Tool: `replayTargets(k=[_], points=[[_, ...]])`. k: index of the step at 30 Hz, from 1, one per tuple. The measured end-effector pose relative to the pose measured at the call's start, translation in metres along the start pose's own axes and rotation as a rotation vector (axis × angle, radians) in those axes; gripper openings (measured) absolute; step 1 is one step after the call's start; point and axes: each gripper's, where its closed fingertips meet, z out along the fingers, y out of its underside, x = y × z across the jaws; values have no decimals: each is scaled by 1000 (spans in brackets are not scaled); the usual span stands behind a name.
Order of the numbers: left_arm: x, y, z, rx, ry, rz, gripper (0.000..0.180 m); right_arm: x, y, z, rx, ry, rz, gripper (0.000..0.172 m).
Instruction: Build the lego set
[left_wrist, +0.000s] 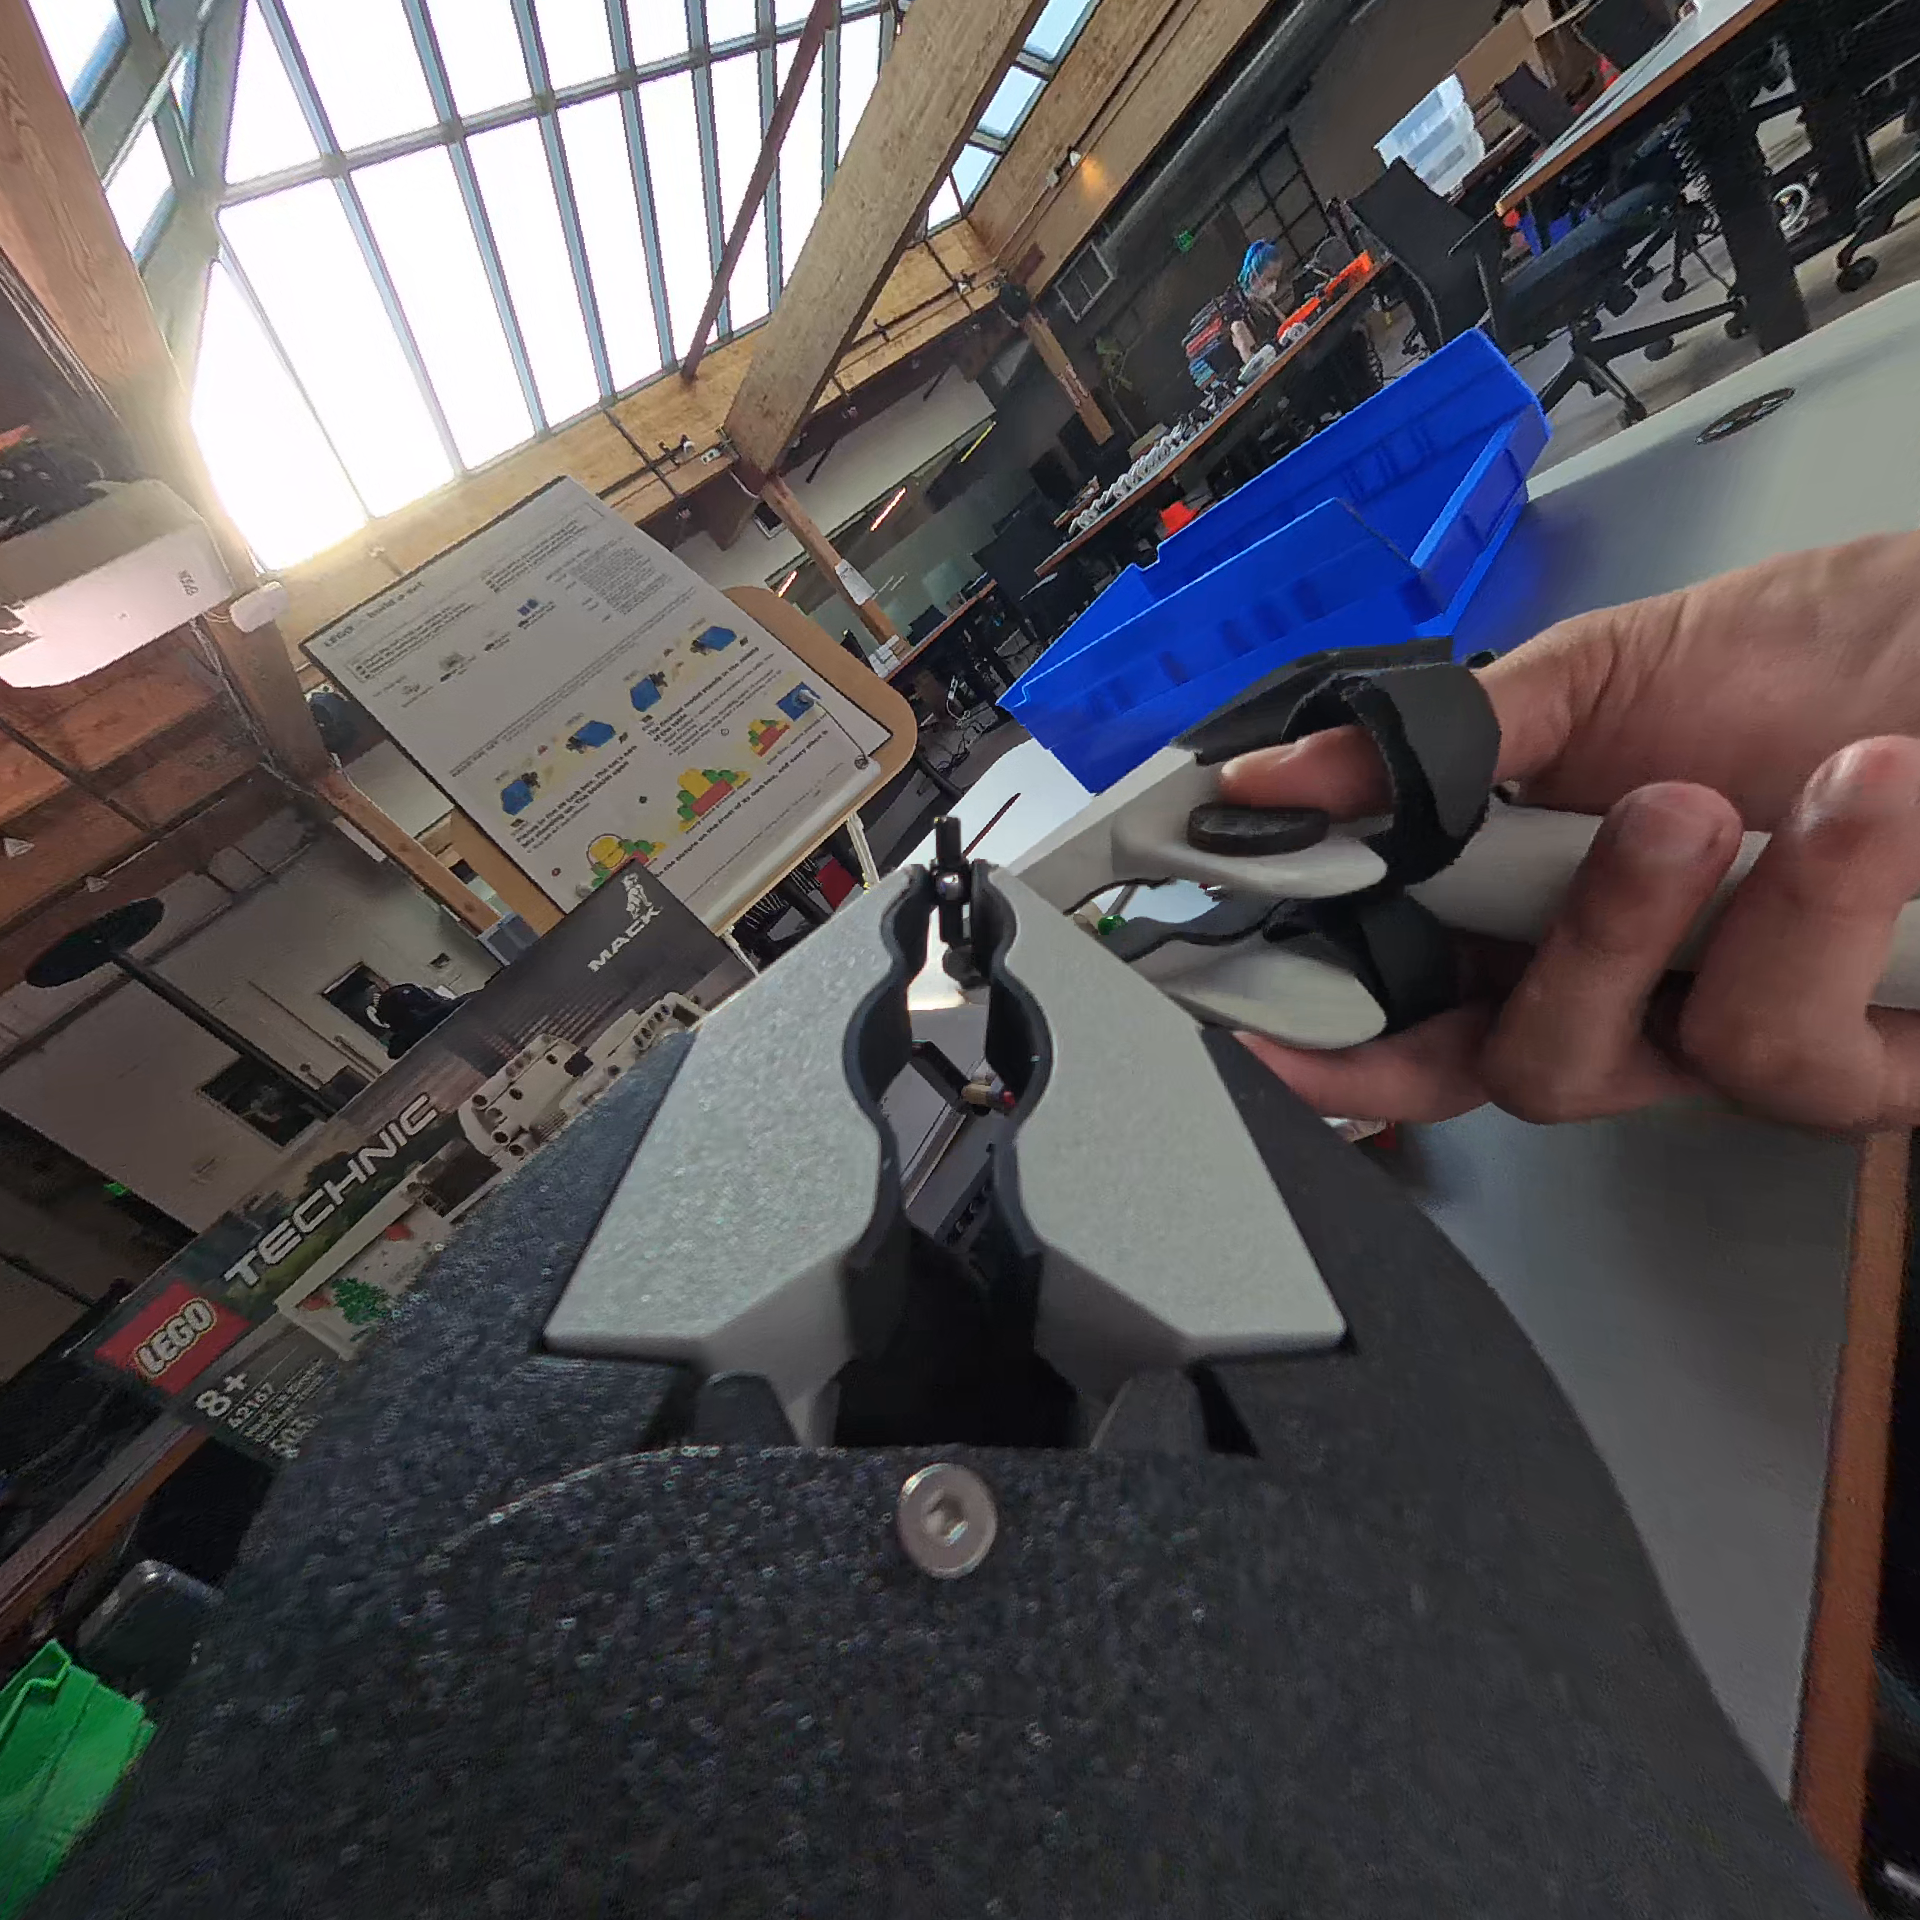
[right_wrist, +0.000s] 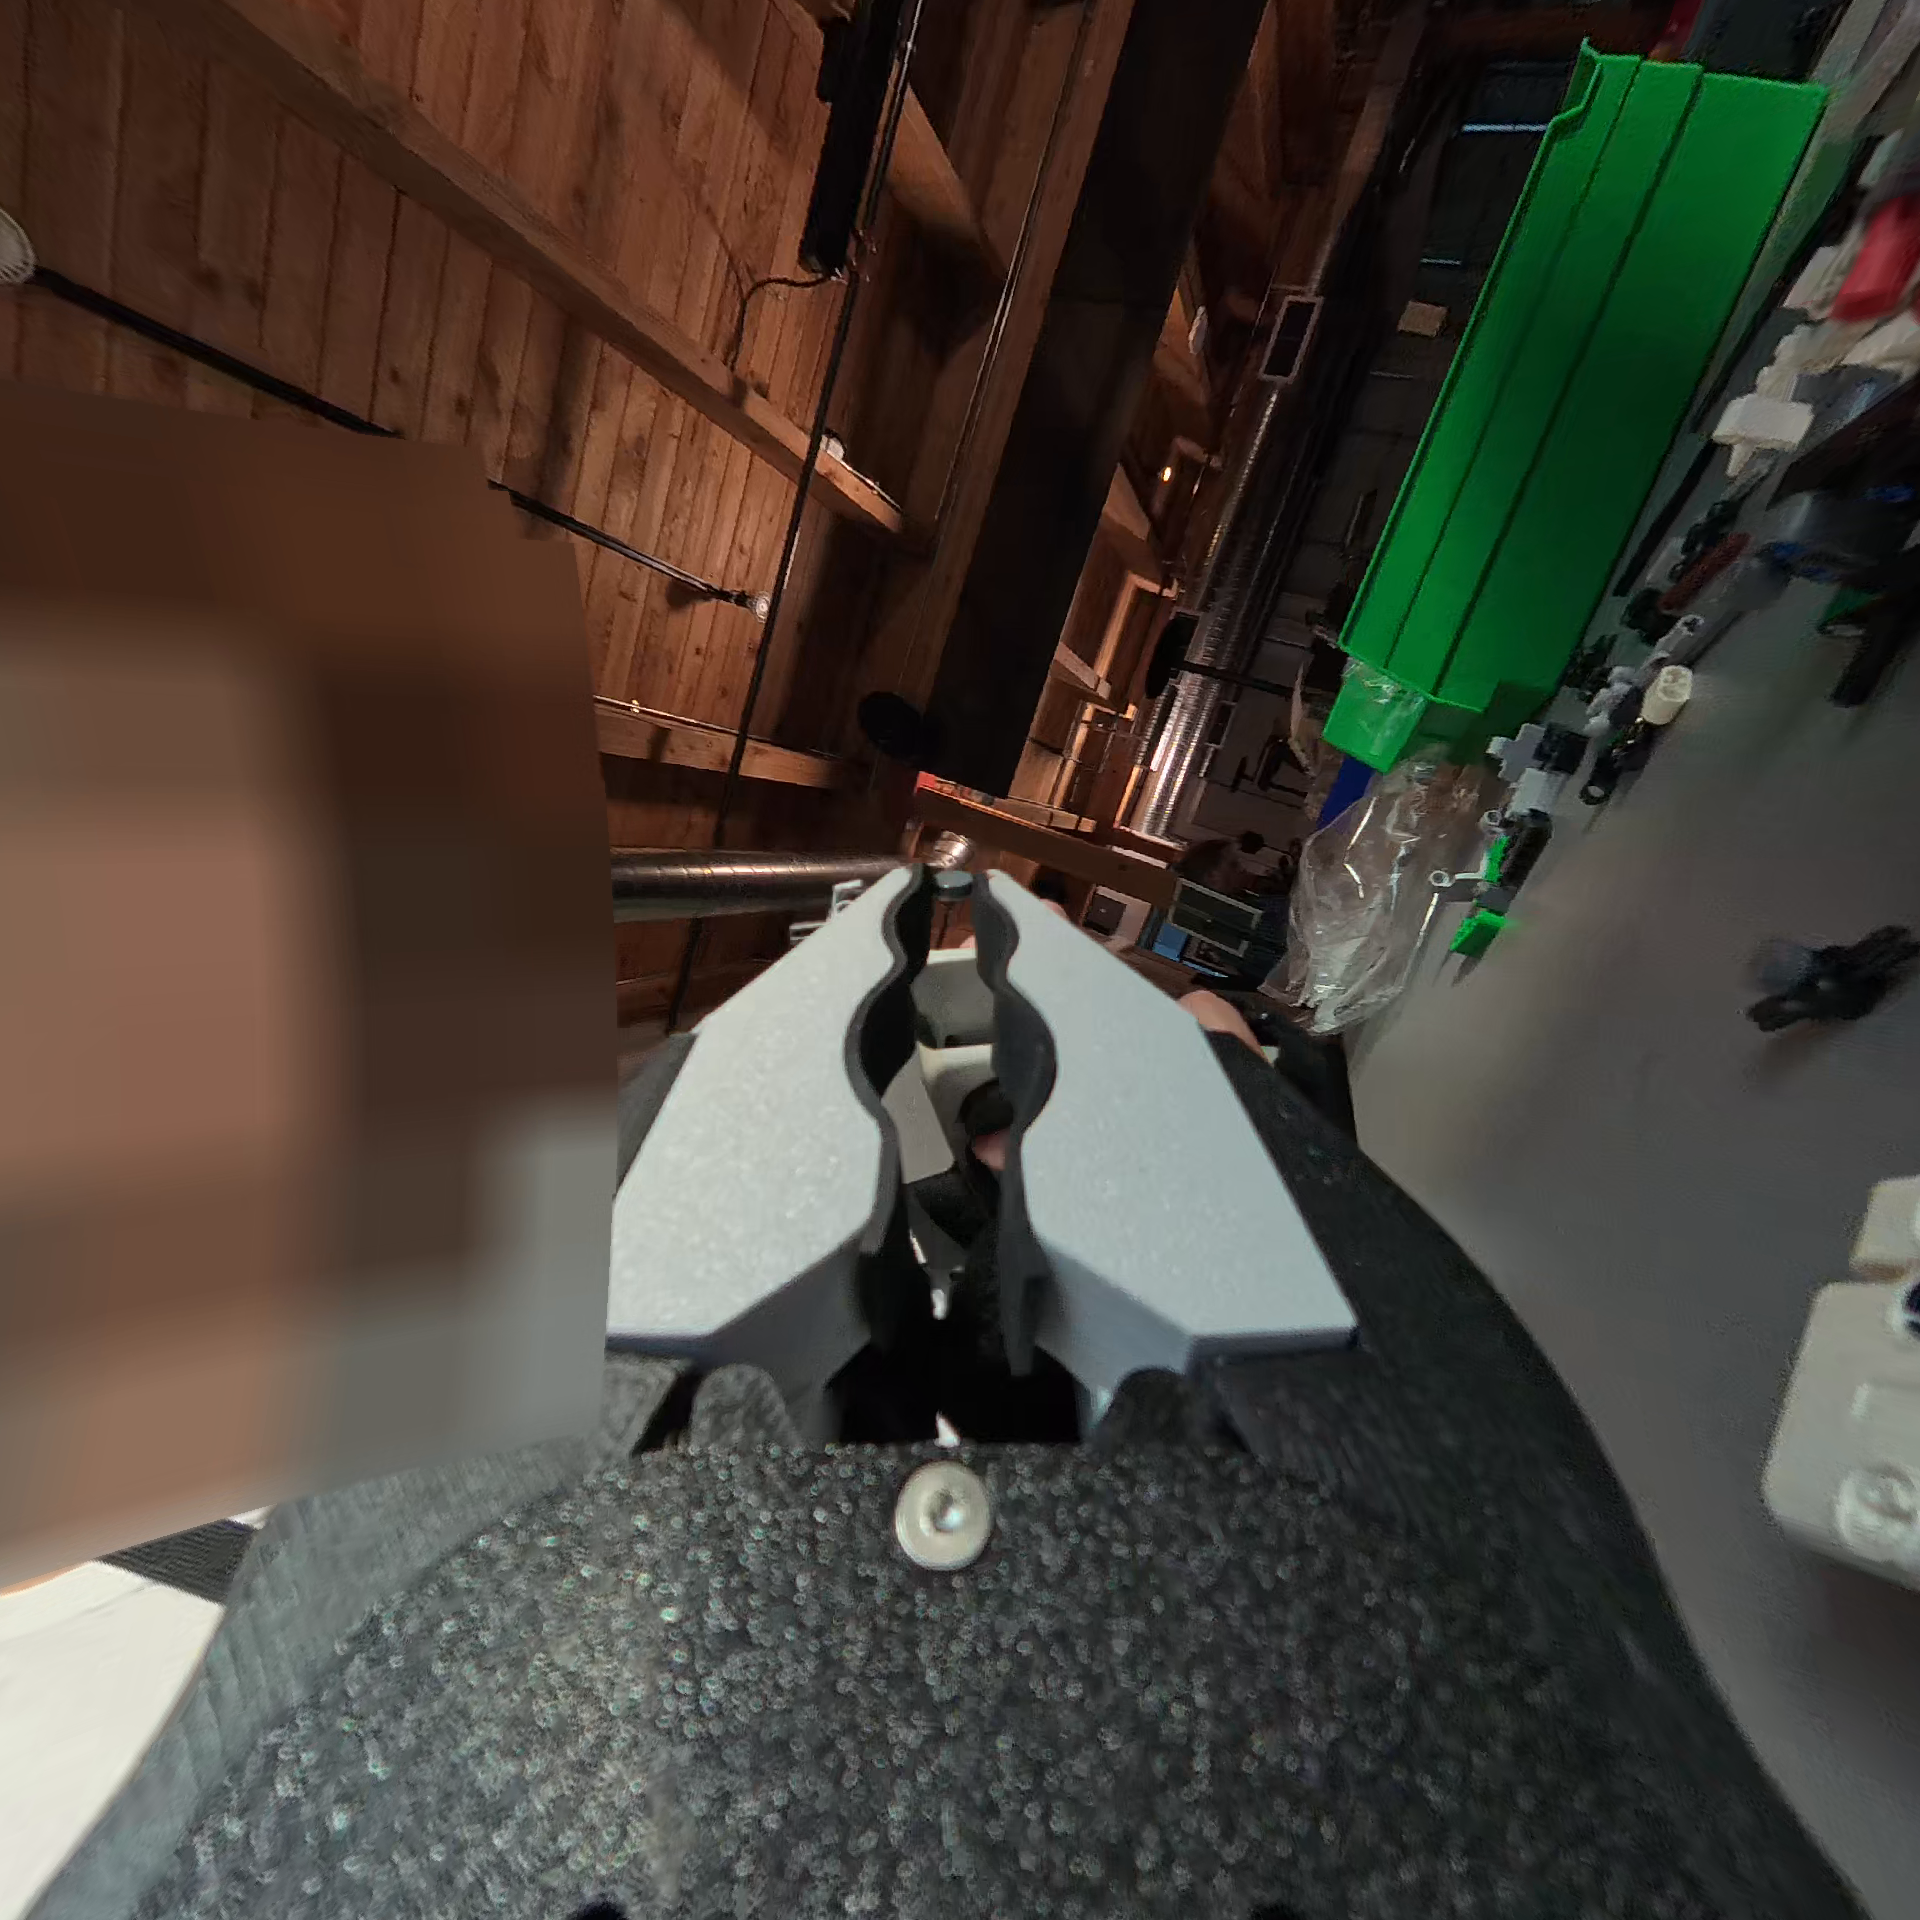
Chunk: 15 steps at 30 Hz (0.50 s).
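Observation:
In the left wrist view my left gripper (left_wrist: 951, 888) is shut on a thin black pin (left_wrist: 945, 844) with a shiny ball on it. The pin stands upright between the fingertips and sticks out above them. A hand (left_wrist: 1683, 883) holds the other gripper's grey handle (left_wrist: 1278, 862) just to the right. In the right wrist view my right gripper (right_wrist: 951, 885) is shut on a small dark round piece (right_wrist: 952, 883), pinched at the very fingertips. Through the gap between its fingers I see a grey handle and a fingertip (right_wrist: 987, 1143) below.
A blue bin (left_wrist: 1299, 582) sits on the grey table (left_wrist: 1662, 1299). A picture sheet on a board (left_wrist: 603, 686) and a toy-set box (left_wrist: 343, 1226) stand at the left. A green bin (right_wrist: 1558, 395), a clear plastic bag (right_wrist: 1371, 894) and several loose parts (right_wrist: 1829, 982) lie on the table in the right wrist view.

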Motion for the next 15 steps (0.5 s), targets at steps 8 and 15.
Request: replayTargets(k=[8, 15], points=[[3, 8, 4, -32, 12, -64, 3, -12, -5, -1, 13, -12, -29, 5], [0, 11, 5, -49, -6, -67, 3, -7, -2, -4, 5, -5, -18, 5]])
